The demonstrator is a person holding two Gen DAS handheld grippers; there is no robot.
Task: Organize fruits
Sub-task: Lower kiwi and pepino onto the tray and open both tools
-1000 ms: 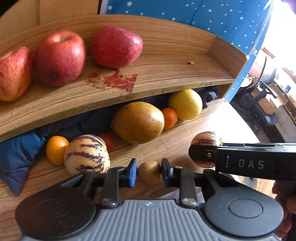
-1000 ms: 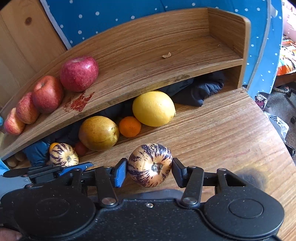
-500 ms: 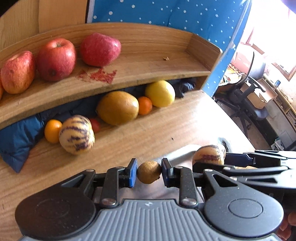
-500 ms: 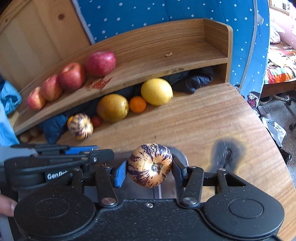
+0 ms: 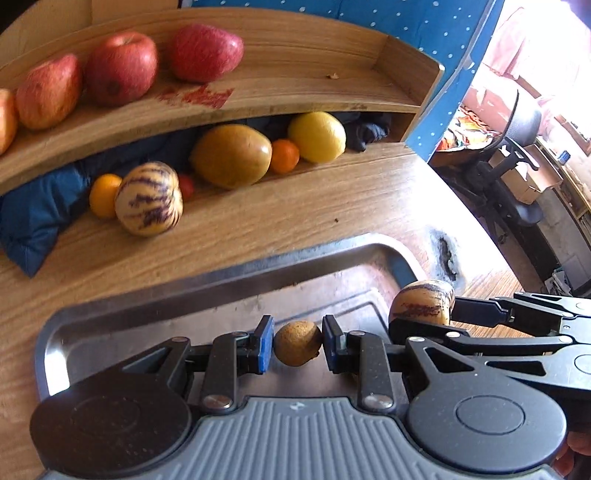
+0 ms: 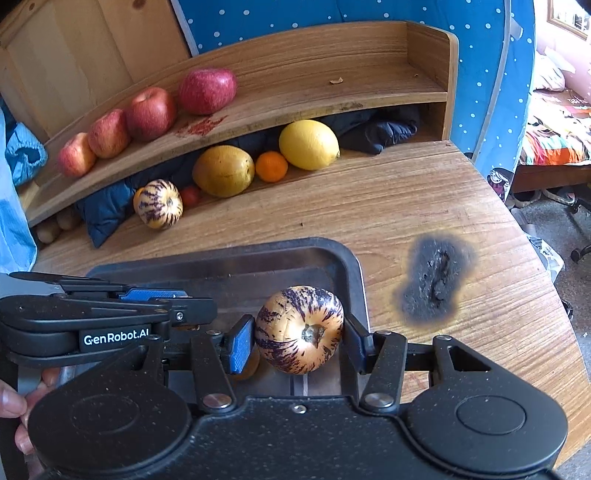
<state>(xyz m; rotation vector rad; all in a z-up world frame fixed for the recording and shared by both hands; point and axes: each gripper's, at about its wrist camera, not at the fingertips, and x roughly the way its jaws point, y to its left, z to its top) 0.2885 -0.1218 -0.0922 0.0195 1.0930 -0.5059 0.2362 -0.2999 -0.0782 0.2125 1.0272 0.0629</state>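
Wood grain runs across the round desk [image 6: 424, 192], which carries a black scorch mark [image 6: 436, 280] near its right edge and a curved wooden shelf [image 6: 332, 96] at the back in front of a blue dotted panel [image 6: 332, 14].

Compared with a second ago, both grippers have drawn back from the shelf: a steel tray [image 5: 221, 280], unseen then, now fills the foreground, and the fruit row under the shelf looks farther off. The left gripper [image 5: 297, 343] still has its jaws clamped on a small brown fruit [image 5: 297, 343] above the tray. The right gripper [image 6: 299, 332] likewise keeps its jaws clamped on a purple-striped melon [image 6: 299, 328], held over the tray's right part beside the rim.

Four red apples [image 6: 151, 112] sit on the shelf. Below it lie a second striped melon [image 6: 159, 203], a brownish-yellow fruit [image 6: 223, 170], a small orange [image 6: 271, 166] and a large lemon [image 6: 308, 144].

Another orange and a small red fruit [image 5: 186, 186] are mostly hidden behind the striped melon. Dark cloth [image 5: 33, 218] fills the recess under the shelf. Some yellow-orange object shows under the right gripper's blue pad, too covered to identify. Fingers [image 6: 14, 402] are cut off at the left edge.
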